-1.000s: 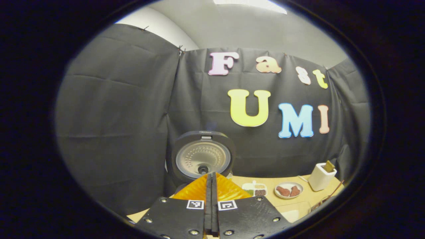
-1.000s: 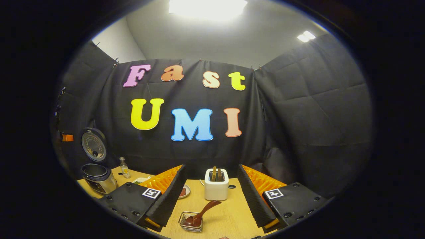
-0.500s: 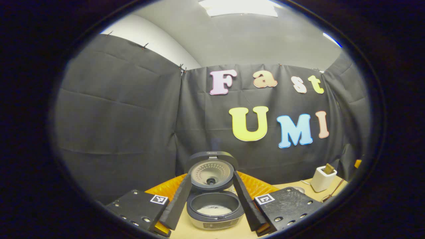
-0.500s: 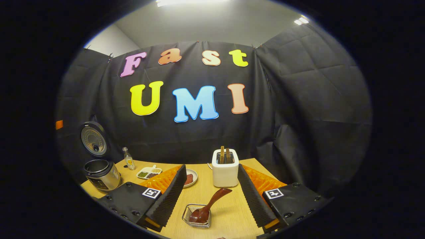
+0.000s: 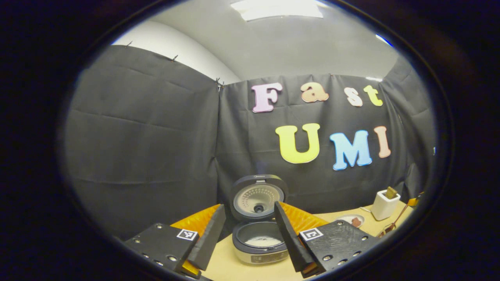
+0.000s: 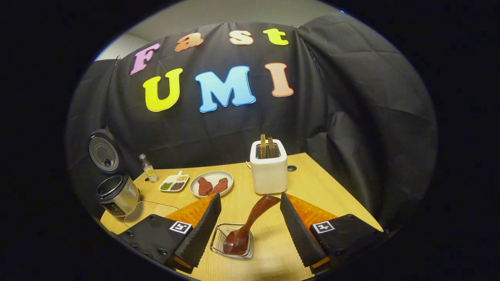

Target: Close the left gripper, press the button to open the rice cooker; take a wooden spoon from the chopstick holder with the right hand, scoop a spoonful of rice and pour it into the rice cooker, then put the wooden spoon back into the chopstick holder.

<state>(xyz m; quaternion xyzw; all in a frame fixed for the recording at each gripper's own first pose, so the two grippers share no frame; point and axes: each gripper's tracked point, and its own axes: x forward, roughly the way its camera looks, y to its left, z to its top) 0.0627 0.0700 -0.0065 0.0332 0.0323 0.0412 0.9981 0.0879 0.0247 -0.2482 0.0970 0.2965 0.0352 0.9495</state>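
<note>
In the left gripper view the rice cooker [image 5: 259, 244] stands with its lid [image 5: 258, 197] raised, and something white lies in the pot. My left gripper [image 5: 249, 206] is open a short way in front of it, one finger on each side of the pot. In the right gripper view a dark wooden spoon [image 6: 250, 222] rests bowl-down in a small wire holder [image 6: 232, 246], its handle leaning up to the right. My right gripper [image 6: 250, 196] is open above and around the spoon, not touching it. The open rice cooker [image 6: 115, 195] stands at the far left.
A white toaster [image 6: 268, 171] with two brown slices stands behind the spoon. A plate of red pieces [image 6: 211, 183], a divided dish [image 6: 174, 182] and a small bottle [image 6: 148, 168] sit mid-table. A clear mat [image 6: 148, 208] lies by the cooker. Black cloth walls the table in.
My left gripper went from shut to open and drew back from the cooker, whose lid stays up. My right gripper dipped and moved closer to the spoon and wire holder.
</note>
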